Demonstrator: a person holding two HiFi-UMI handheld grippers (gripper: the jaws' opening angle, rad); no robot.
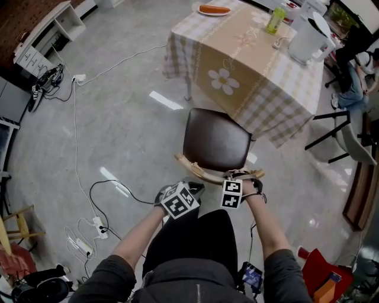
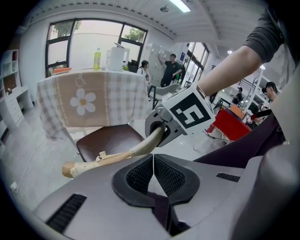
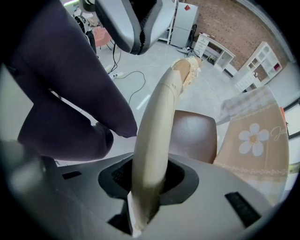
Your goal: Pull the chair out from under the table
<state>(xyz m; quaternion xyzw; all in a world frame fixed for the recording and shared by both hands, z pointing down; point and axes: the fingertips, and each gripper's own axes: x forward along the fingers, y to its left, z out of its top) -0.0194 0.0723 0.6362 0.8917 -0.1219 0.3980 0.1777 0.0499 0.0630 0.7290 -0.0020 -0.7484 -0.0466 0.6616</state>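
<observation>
The chair has a dark brown seat (image 1: pixel 216 141) and a pale curved wooden back rail (image 1: pixel 204 171). It stands on the floor just in front of the table (image 1: pixel 177 41), which is covered by a checked cloth with a daisy print. My right gripper (image 1: pixel 240 176) points down and is shut on the rail's right end; the rail (image 3: pixel 157 131) runs up between its jaws (image 3: pixel 147 180). My left gripper (image 1: pixel 192 188) hovers just short of the rail's left part, jaws shut on nothing (image 2: pixel 153 157). The rail (image 2: pixel 117 154) and right gripper (image 2: pixel 164 126) show ahead of it.
A white kettle (image 1: pixel 308 38), a green bottle (image 1: pixel 274 21) and a plate (image 1: pixel 214 10) sit on the table. Cables and a power strip (image 1: pixel 83 237) lie on the floor at left. A black-legged chair (image 1: pixel 331 136) stands at right. My legs are directly behind the chair.
</observation>
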